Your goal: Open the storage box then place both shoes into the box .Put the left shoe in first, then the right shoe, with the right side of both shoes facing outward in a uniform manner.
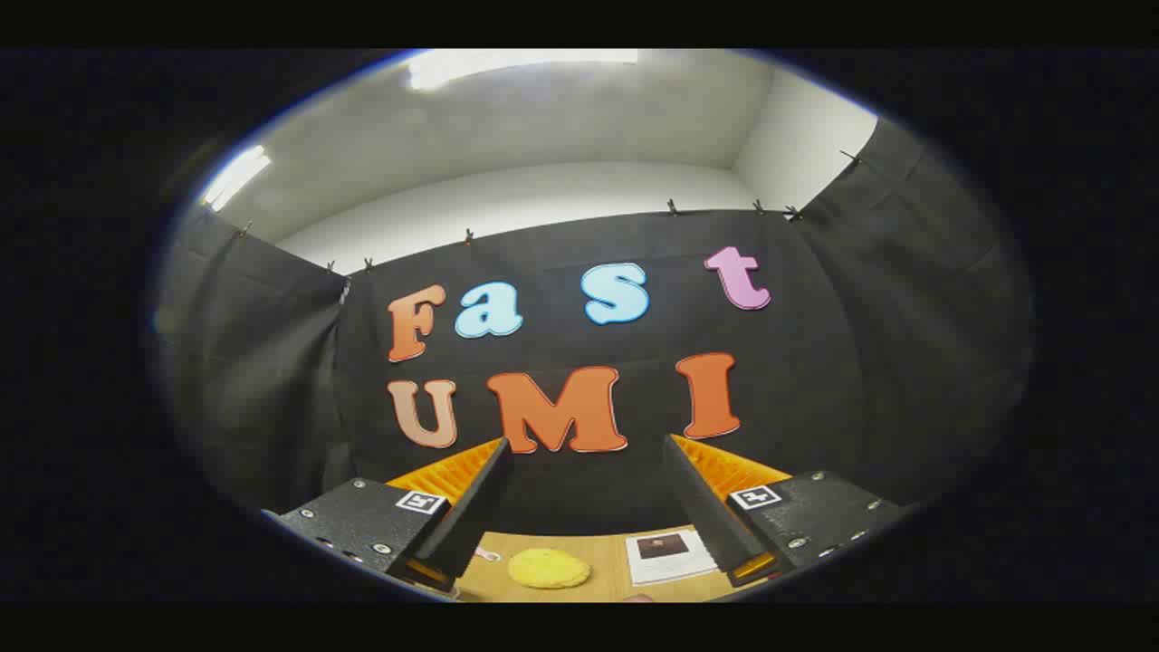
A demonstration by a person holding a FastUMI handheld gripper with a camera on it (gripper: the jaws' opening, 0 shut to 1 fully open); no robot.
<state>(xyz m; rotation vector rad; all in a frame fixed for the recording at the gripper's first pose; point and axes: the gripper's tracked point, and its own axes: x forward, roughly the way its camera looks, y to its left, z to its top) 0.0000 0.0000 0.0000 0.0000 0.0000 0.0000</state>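
My tongs point up at the booth's black cloth wall, fingers spread wide with nothing between them. Below them lies the pale wooden tabletop. Near its far edge a white printed sheet with a dark picture sits beside my right finger, and a round fluffy yellow pad lies between the fingers. I judge the task barely begun (storage box and shoes lie somewhere I cannot see).
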